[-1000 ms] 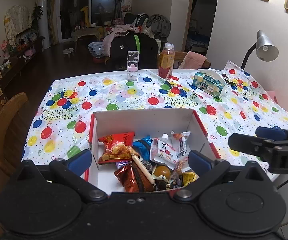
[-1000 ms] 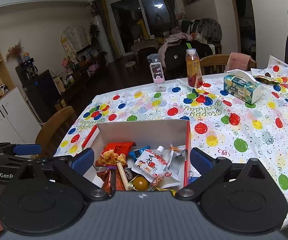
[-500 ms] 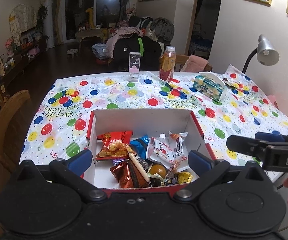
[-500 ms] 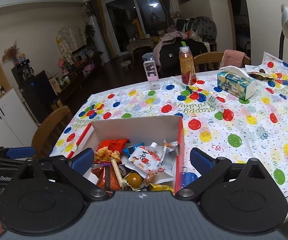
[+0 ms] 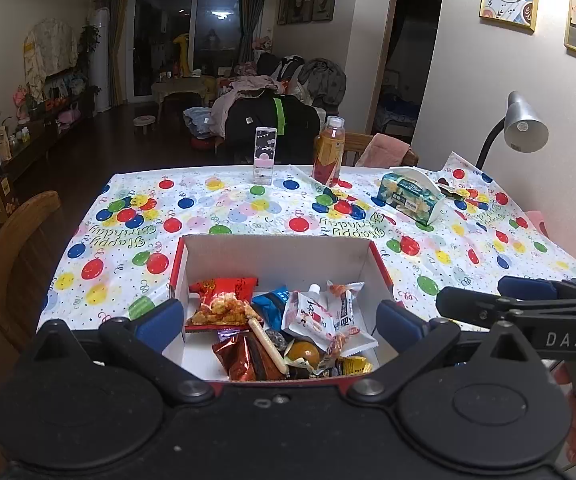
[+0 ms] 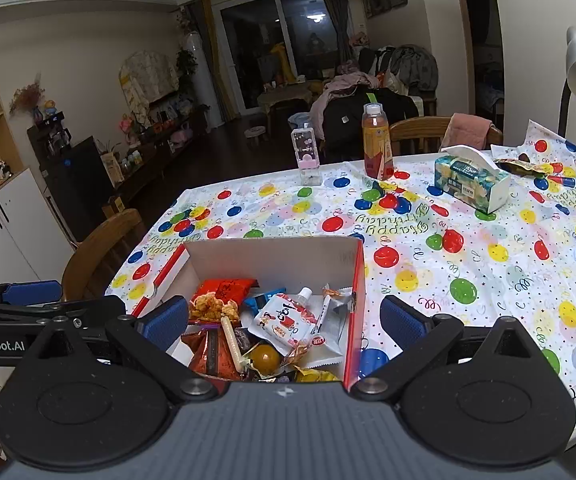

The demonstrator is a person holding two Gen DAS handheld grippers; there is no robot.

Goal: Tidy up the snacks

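Note:
A white cardboard box with red edges [image 5: 276, 256] sits near the table's front edge, holding several snacks. Among them are a red packet of fried bites [image 5: 224, 300], a blue packet [image 5: 272, 304], a white spouted pouch [image 5: 309, 316], a dark red wrapper [image 5: 244, 356] and a round amber ball [image 5: 303, 353]. My left gripper [image 5: 279, 322] hovers open over the box's near side, holding nothing. My right gripper [image 6: 284, 322] is open too, above the box [image 6: 272, 258] and its right wall. Each gripper shows side-on in the other's view: the right [image 5: 487, 300], the left [image 6: 28, 300].
On the balloon-print tablecloth [image 5: 216, 216] stand a tissue box [image 5: 409, 196], a bottle of orange drink [image 5: 327, 152] and a small clear pink bottle [image 5: 266, 156]. A grey desk lamp [image 5: 523, 124] is at the right. A wooden chair [image 5: 12, 256] stands at the left.
Both grippers have drawn back and up from the box, so its near edge now shows. Both stay open; the snacks have not moved.

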